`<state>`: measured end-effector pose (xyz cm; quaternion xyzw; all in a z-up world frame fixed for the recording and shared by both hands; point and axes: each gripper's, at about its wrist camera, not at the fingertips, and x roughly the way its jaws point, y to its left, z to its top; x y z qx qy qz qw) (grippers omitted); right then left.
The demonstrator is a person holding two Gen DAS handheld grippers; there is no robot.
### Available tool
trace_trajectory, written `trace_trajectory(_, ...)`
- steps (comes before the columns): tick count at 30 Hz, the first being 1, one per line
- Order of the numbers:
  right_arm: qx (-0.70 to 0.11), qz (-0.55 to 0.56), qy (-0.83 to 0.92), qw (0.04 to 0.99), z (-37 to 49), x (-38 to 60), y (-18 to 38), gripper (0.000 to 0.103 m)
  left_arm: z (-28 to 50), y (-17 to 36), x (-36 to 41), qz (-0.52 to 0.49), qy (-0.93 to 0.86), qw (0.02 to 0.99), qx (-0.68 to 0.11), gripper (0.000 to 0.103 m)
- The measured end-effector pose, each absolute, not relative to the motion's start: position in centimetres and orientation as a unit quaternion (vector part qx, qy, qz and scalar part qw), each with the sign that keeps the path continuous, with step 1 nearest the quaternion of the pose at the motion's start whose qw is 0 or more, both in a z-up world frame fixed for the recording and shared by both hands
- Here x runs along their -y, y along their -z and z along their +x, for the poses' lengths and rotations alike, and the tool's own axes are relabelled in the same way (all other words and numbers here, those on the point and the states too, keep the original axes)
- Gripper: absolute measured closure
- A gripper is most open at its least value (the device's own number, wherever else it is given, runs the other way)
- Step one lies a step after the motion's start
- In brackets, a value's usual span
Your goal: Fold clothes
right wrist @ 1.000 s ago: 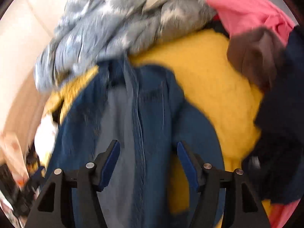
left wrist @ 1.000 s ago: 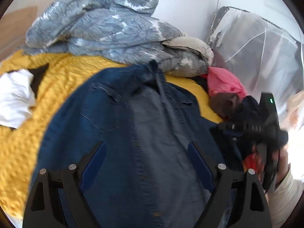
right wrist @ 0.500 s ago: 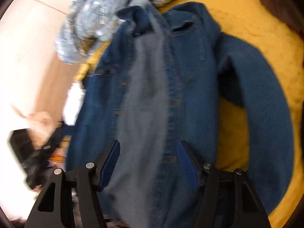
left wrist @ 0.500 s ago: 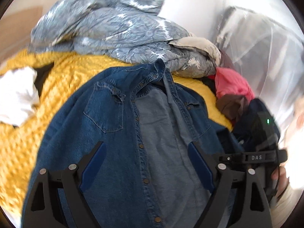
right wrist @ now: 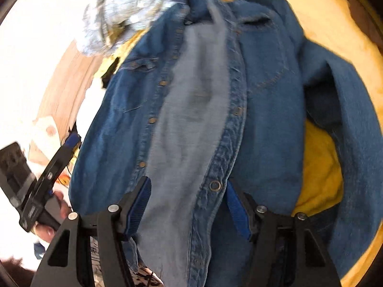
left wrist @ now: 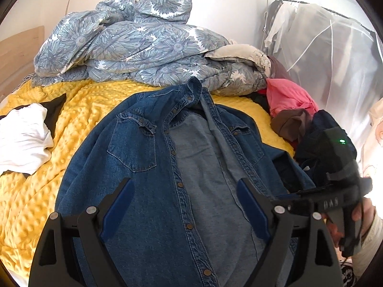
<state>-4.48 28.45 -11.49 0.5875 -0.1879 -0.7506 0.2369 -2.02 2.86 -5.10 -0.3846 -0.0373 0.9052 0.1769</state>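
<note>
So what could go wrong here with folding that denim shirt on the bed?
1. The denim shirt lies unbuttoned, its front panels spread apart; folded as is, a panel might flop and bunch.
2. Its collar sits against the floral duvet, which could get dragged along.
3. Both the left claw and the right claw are open, gripping nothing, so a pinch may catch only one layer.

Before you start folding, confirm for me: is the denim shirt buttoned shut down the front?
No. The denim shirt lies open, its two plackets spread apart with the lighter inside fabric showing between them.
</note>
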Motion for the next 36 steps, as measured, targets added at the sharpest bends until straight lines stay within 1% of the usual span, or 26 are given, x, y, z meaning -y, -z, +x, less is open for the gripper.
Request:
trace_trajectory(2,0.127,0.582,0.772,0.222,-3.8,-26.8,10.7,0.038,-2.0,5.2,-2.9,-0.385,-0.905,0.176,0.037,0.015)
trace_trajectory(4,0.067,0.579,0.787,0.203,-3.2,-25.3,10.4,0.041,-2.0,5.2,-2.9,-0.385,-0.905,0.176,0.034,0.015)
trace_trajectory(5,0.045,0.582,0.789,0.194,-3.0,-24.7,10.6,0.046,-1.9,5.2,-3.0,-0.384,-0.906,0.176,0.032,0.015)
trace_trajectory(7,0.017,0.587,0.788,0.185,-2.6,-24.2,11.1,0.061,-1.8,5.2,-3.0,-0.383,-0.907,0.175,0.027,0.015)
trace_trajectory(8,0.007,0.59,0.787,0.182,-2.4,-24.0,11.4,0.071,-1.8,5.2,-3.0,-0.383,-0.907,0.174,0.025,0.015)
trace_trajectory(10,-0.008,0.589,0.788,0.178,-2.3,-23.8,11.5,0.074,-1.8,5.2,-2.8,-0.383,-0.907,0.172,0.023,0.015)
trace_trajectory(12,-0.014,0.585,0.792,0.174,-2.3,-23.5,11.2,0.081,-1.8,5.2,-2.7,-0.383,-0.907,0.171,0.026,0.015)
trace_trajectory(18,-0.012,0.563,0.806,0.183,-2.2,-22.6,10.0,0.091,-1.9,5.0,-1.9,-0.382,-0.908,0.167,0.04,0.015)
trace_trajectory(23,0.015,0.543,0.81,0.22,-3.5,-20.8,8.6,0.097,-1.8,4.6,-0.4,-0.376,-0.912,0.155,0.055,0.015)
trace_trajectory(28,0.028,0.536,0.807,0.245,-3.5,-18.9,7.4,0.097,-2.0,4.5,1.6,-0.376,-0.912,0.143,0.081,0.015)
trace_trajectory(34,0.019,0.56,0.79,0.248,-5.0,-15.3,9.2,0.097,-1.8,4.4,3.2,-0.376,-0.911,0.138,0.098,0.015)
trace_trajectory(35,0.017,0.565,0.787,0.246,-5.1,-14.8,9.7,0.096,-1.7,4.3,3.3,-0.376,-0.911,0.138,0.099,0.015)
trace_trajectory(36,0.015,0.57,0.784,0.245,-5.3,-14.4,10.2,0.092,-1.7,4.3,3.3,-0.376,-0.911,0.138,0.1,0.015)
